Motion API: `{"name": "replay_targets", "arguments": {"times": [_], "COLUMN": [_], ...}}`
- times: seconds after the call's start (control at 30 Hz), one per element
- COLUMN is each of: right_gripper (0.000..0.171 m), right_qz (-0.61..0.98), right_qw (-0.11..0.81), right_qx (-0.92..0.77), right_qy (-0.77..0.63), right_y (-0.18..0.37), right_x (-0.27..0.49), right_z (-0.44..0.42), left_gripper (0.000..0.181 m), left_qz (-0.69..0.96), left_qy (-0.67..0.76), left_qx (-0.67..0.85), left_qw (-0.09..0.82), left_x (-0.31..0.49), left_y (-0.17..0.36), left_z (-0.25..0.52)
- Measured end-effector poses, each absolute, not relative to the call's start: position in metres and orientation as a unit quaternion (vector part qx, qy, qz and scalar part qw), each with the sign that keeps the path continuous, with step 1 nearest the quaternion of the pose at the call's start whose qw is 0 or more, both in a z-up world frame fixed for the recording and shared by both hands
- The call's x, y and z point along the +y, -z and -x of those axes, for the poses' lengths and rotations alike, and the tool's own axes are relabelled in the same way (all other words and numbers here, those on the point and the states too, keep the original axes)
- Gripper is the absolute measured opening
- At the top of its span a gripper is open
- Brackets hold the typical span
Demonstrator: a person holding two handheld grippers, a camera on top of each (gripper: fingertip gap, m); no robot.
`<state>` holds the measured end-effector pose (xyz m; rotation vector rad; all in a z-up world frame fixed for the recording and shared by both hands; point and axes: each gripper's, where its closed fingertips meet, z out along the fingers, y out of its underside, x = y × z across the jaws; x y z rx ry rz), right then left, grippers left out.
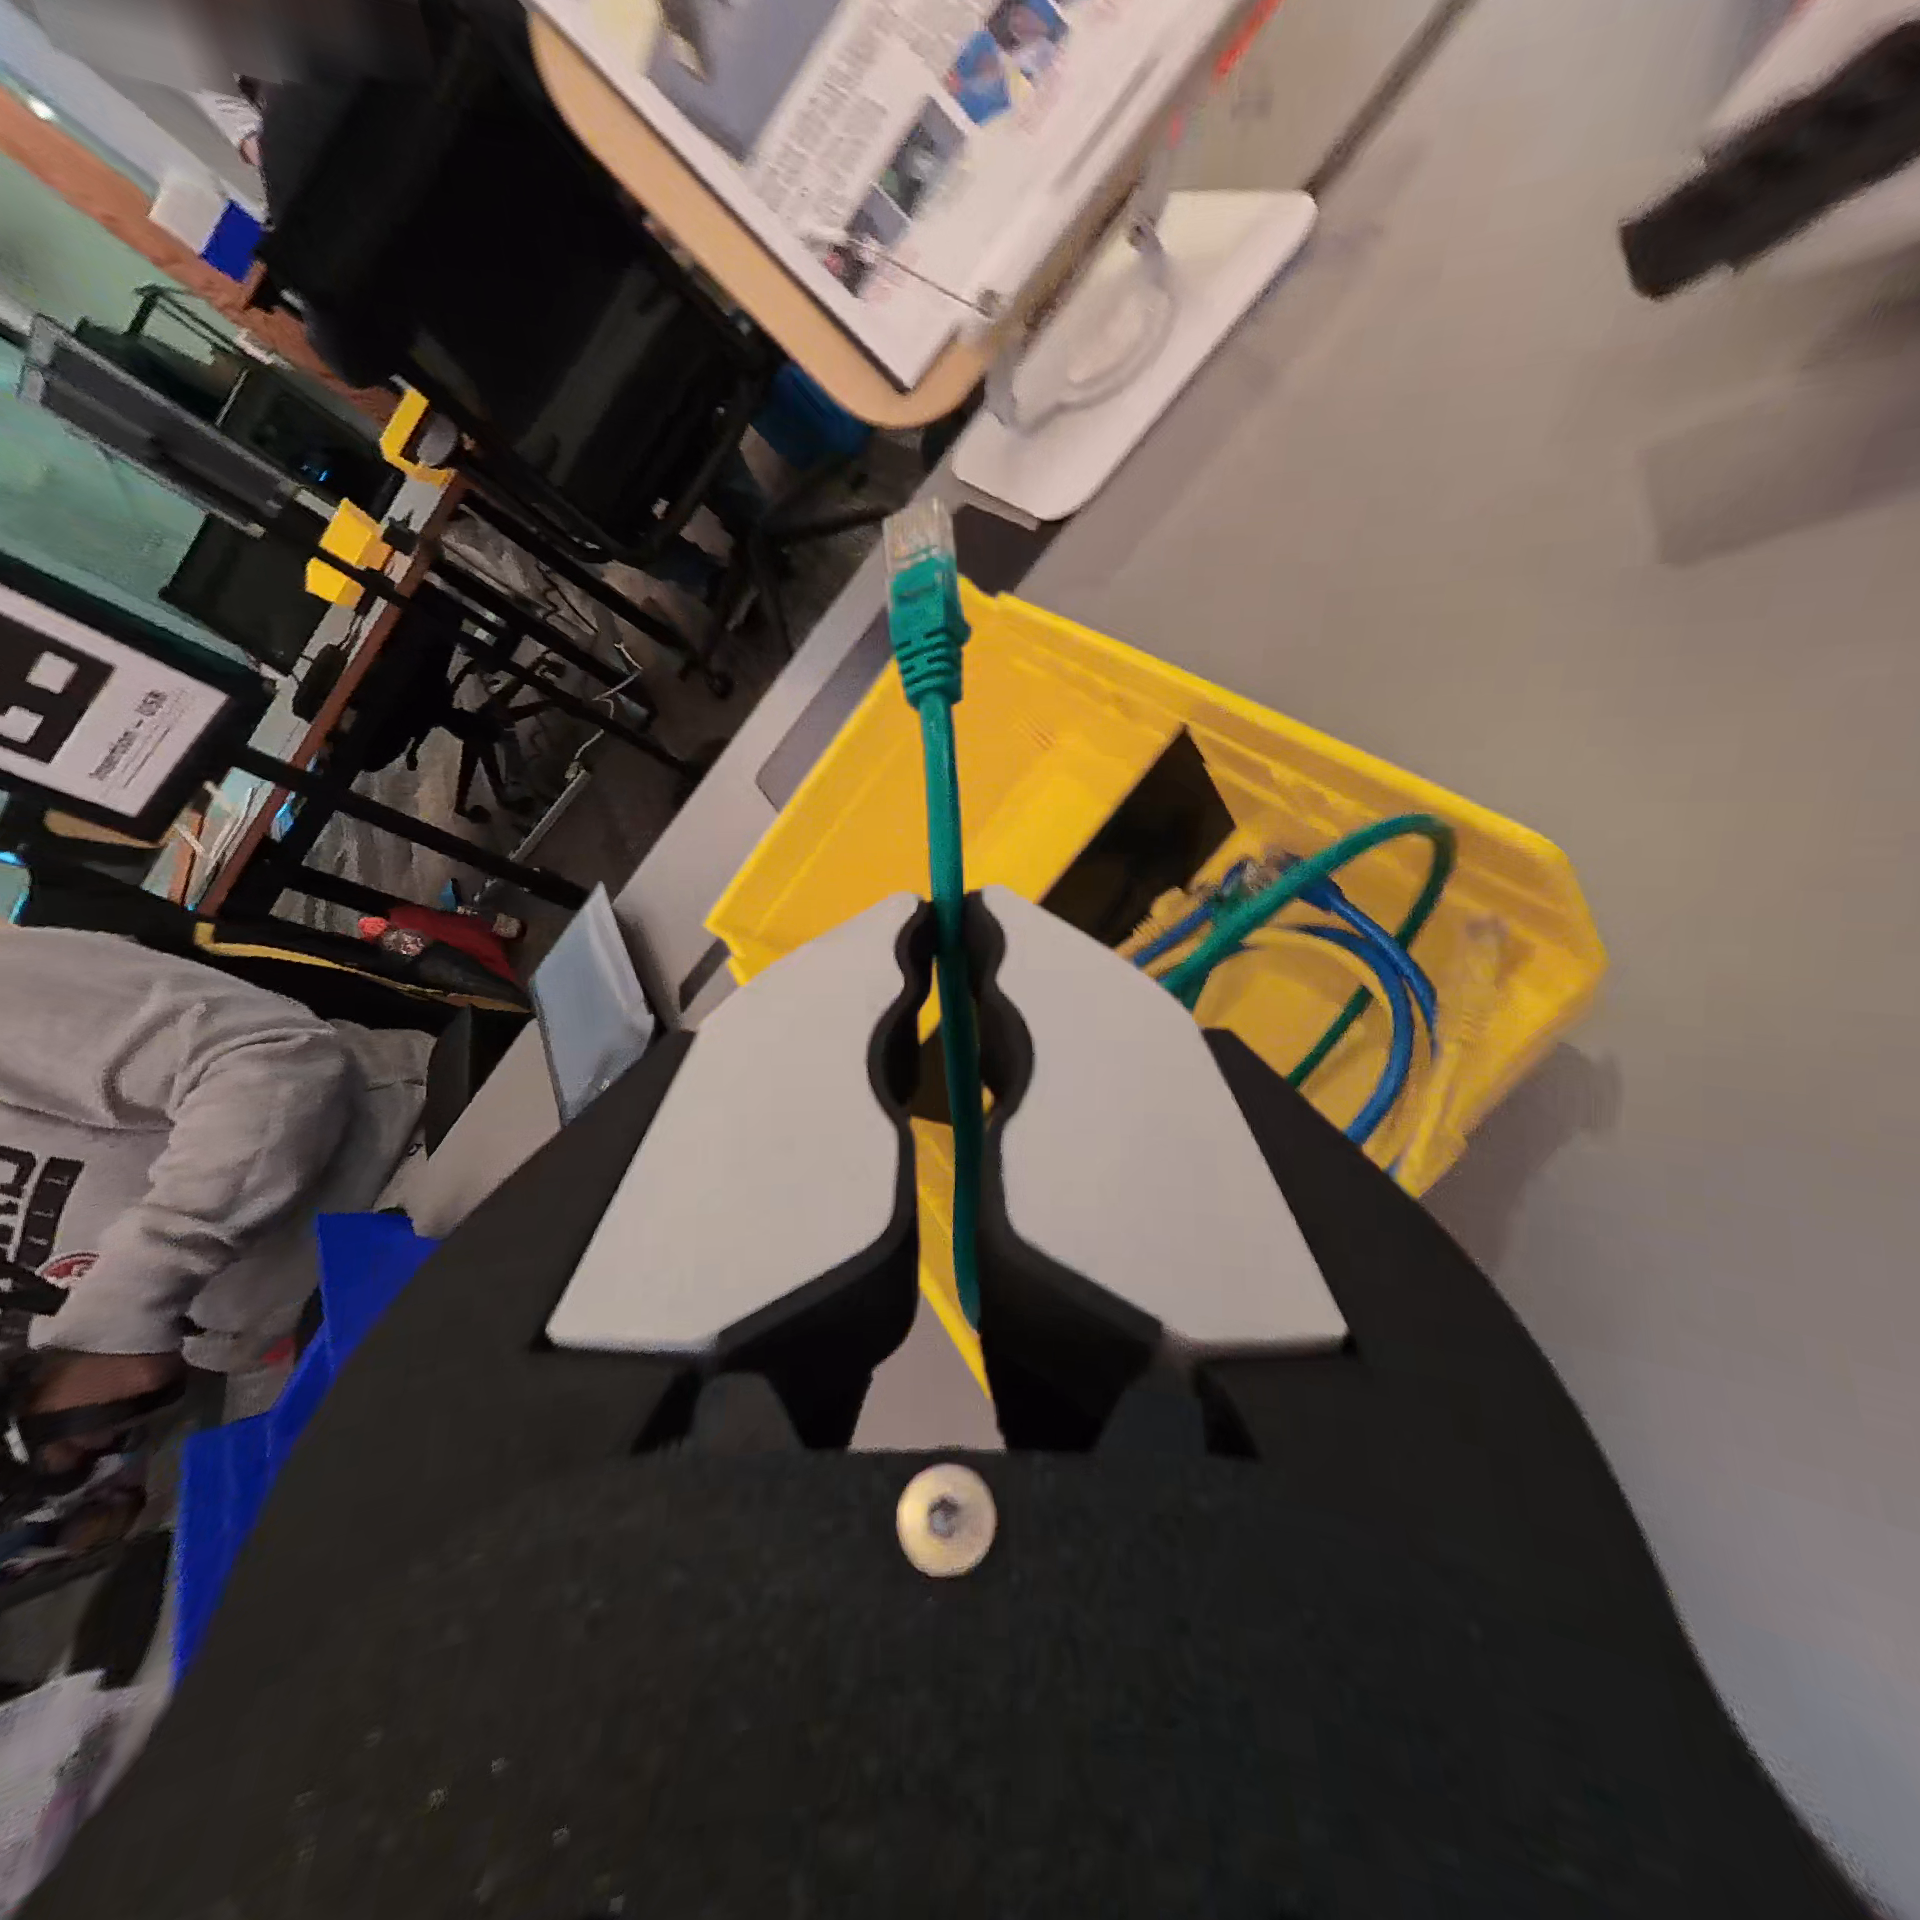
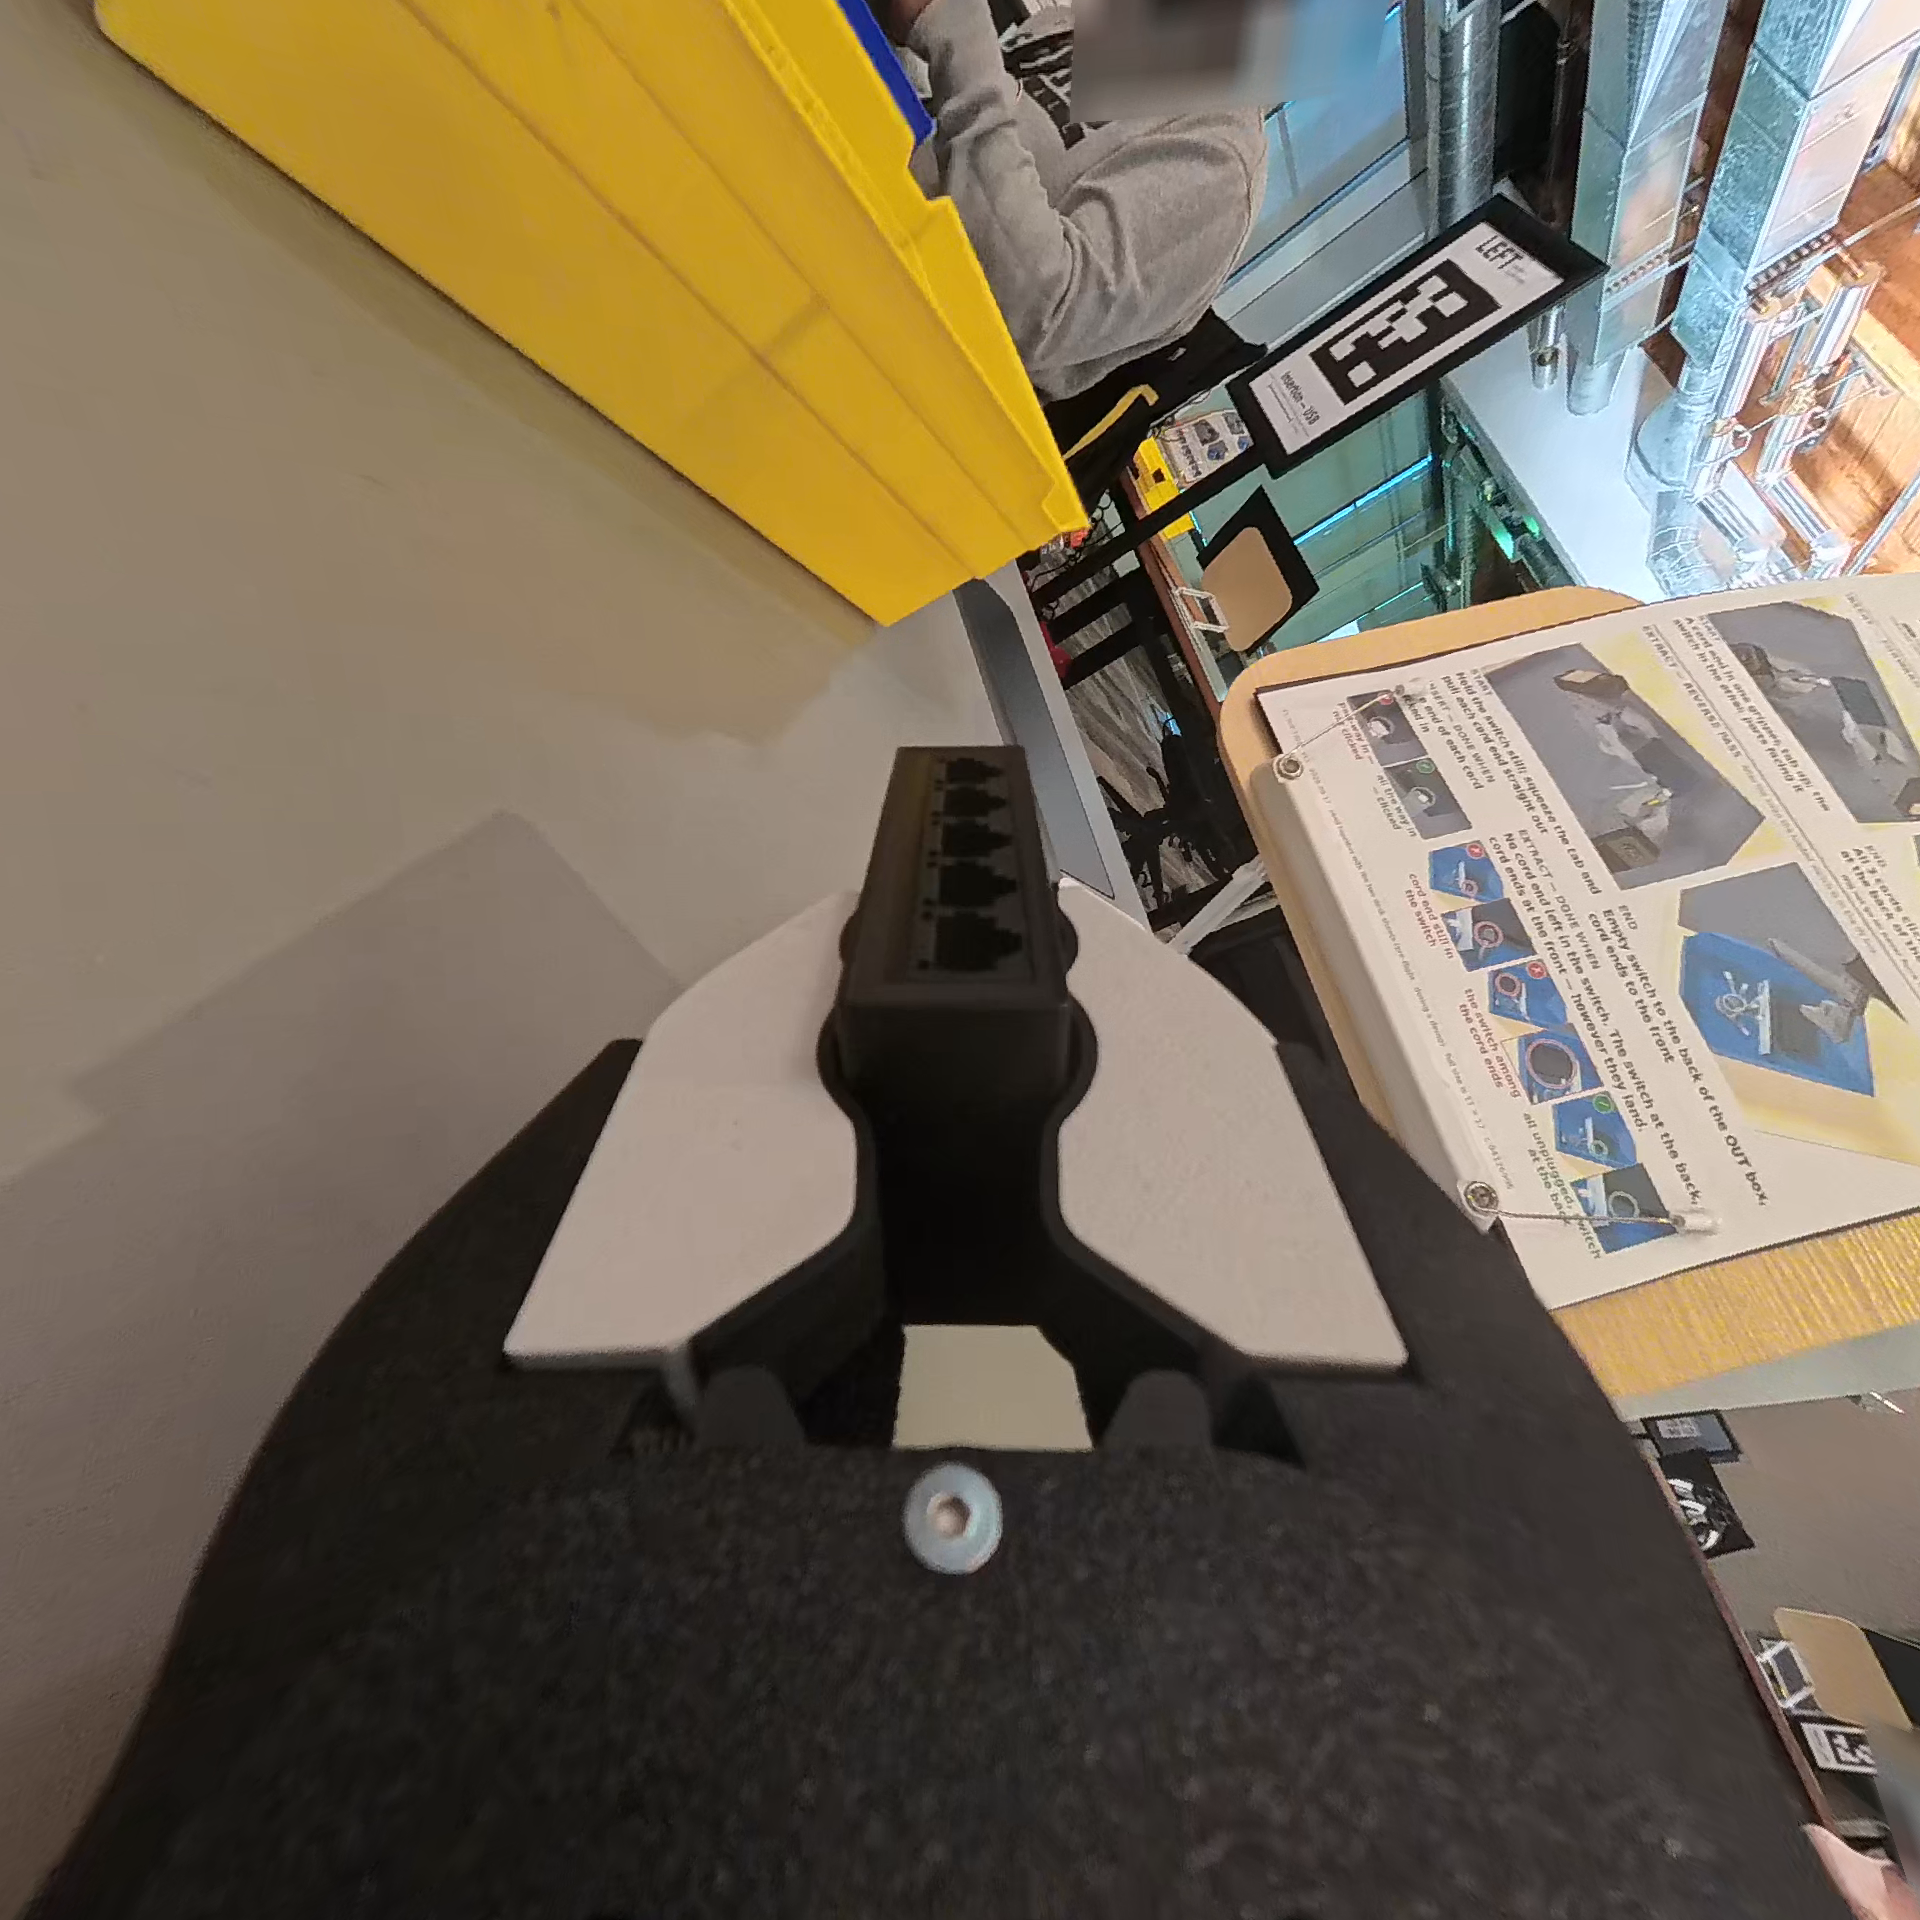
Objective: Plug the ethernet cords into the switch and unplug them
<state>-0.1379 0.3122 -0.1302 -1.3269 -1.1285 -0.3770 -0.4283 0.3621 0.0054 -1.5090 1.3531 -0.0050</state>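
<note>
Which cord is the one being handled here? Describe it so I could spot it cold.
Start at the yellow bin on the grey table. In front of it, the left tongs pinch a green ethernet cord, its clear plug pointing away from the camera. The blue cords lie loose in the bin, ungripped.

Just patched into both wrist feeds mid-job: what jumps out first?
In the left wrist view, the left tongs pinch a green ethernet cord, its clear plug pointing up beyond the tips, with a yellow bin of blue and green cords behind it. In the right wrist view, the right tongs clamp the black switch, its row of ports facing the camera, all empty.
</note>
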Motion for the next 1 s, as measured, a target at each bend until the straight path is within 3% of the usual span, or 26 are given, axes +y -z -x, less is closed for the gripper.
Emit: {"name": "replay_targets", "arguments": {"times": [0.27,0.77,0.9,1.0], "right_gripper": [0.031,0.03,0.03,0.031], "right_qz": [0.584,0.588,0.582,0.577], "right_qw": [0.628,0.628,0.635,0.641], "right_qx": [-0.486,-0.482,-0.48,-0.479], "right_qy": [0.168,0.166,0.165,0.165], "right_y": [0.13,0.13,0.126,0.123], "right_x": [0.312,0.314,0.312,0.311], "right_z": [0.134,0.132,0.132,0.133], "left_gripper": [0.005,0.005,0.005,0.005], "left_qz": [0.616,0.526,0.534,0.551], "left_qy": [-0.018,-0.129,-0.117,-0.096], "left_qx": [0.544,0.517,0.527,0.556], "left_qw": [0.569,0.663,0.651,0.615], "left_x": [0.395,0.417,0.381,0.34], "left_y": [-0.064,-0.337,-0.337,-0.292], "left_z": [0.425,0.415,0.398,0.379]}}
